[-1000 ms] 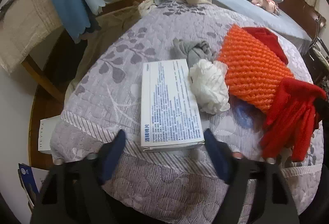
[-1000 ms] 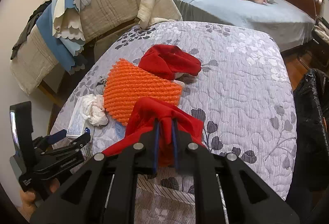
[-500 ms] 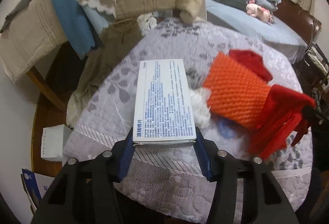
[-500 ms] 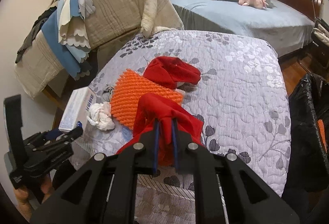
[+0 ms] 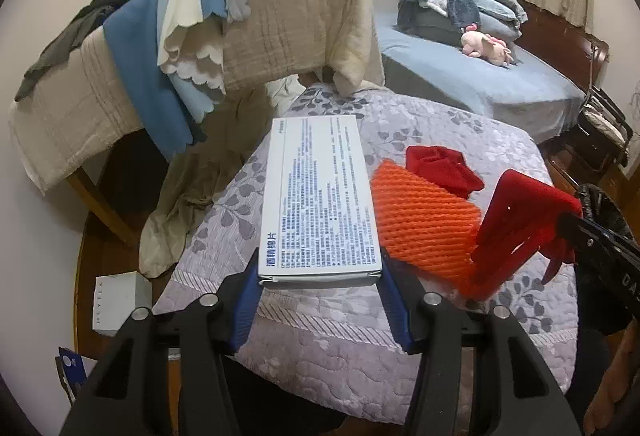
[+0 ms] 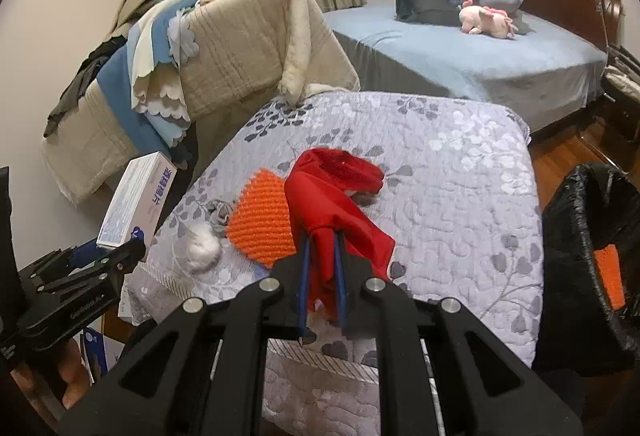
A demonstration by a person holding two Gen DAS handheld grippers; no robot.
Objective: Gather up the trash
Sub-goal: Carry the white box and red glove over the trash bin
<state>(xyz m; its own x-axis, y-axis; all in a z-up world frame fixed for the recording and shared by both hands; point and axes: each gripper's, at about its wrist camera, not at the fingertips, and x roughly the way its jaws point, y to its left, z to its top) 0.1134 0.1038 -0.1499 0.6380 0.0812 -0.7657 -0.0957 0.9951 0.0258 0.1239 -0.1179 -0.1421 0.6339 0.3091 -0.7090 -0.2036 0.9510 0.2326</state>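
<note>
The left gripper [image 5: 320, 278] grips a long white box [image 5: 320, 192] by its near end, one blue pad on each side. The box sticks far out in front of the gripper, up off the purple quilt [image 6: 460, 172]. The right gripper [image 6: 321, 268] is clamped tight on a red cloth [image 6: 328, 208], which hangs in folds down from its tips.

Just past the right gripper's tips lies an orange knit piece [image 6: 262, 228]. To the left of that are a white paper ball [image 6: 202, 246] and a small grey wad [image 6: 219, 214]. These are not picked up yet. Far off to the right of the right gripper stands a bin with a black bag [image 6: 588, 232], and something orange is already inside.

What could go wrong? The box is held only at one end, so I think it could tip or slip out if the hand swings fast. The red cloth is floppy, so its loose end could drag on the orange piece and pull it along. The bin is on the far side from the left gripper, so the two grippers could bump on the way there.
</note>
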